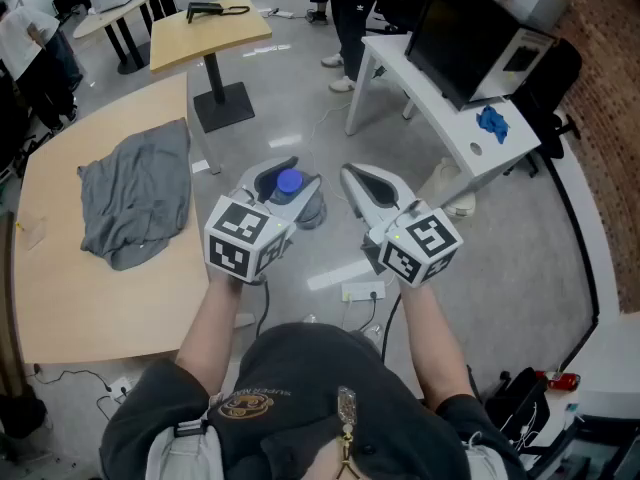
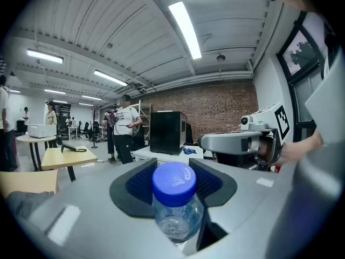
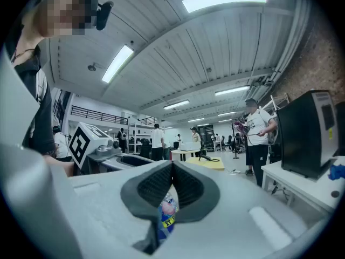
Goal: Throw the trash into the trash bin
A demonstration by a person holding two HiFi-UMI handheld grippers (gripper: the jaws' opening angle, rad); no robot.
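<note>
My left gripper [image 1: 285, 174] is held level above the floor, shut on a clear plastic bottle [image 2: 174, 201] with a blue cap [image 1: 289, 181]. The bottle stands upright between the dark pads [image 2: 137, 183], cap just above them. Just to its right at about the same height, my right gripper [image 1: 358, 181] has its jaws pressed together on a thin blue, yellow and pink wrapper [image 3: 167, 212], which hangs below the pads [image 3: 188, 188]. No trash bin shows in any view.
A wooden table [image 1: 70, 298] with a grey cloth [image 1: 135, 193] lies to the left. A small pedestal table [image 1: 205, 33] stands ahead. A white desk [image 1: 440, 118] with a black monitor [image 1: 460, 33] is at the right. A person [image 1: 352, 8] stands ahead. A power strip [image 1: 362, 292] lies on the floor.
</note>
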